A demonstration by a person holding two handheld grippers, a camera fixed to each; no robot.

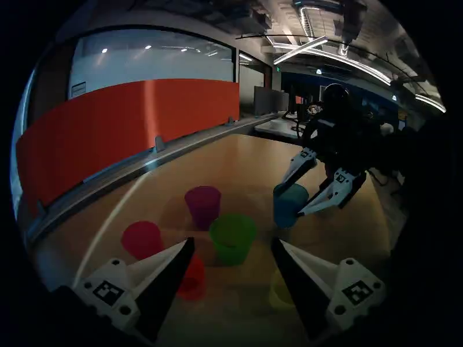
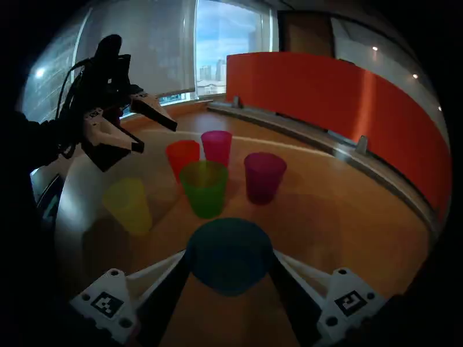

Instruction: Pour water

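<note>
Right gripper view: right claw (image 2: pixel 229 255) clamped on blue cup (image 2: pixel 230 269) — left claw (image 1: pixel 232 241) spread apart.

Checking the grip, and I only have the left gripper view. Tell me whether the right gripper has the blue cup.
Observer: Yes. The right gripper view shows the right gripper with both fingers pressing the sides of the blue cup.
Operator: Now report my left gripper as seen from outside.
Observer: The left gripper hangs open in the air above the table, past the yellow cup, touching nothing.
</note>
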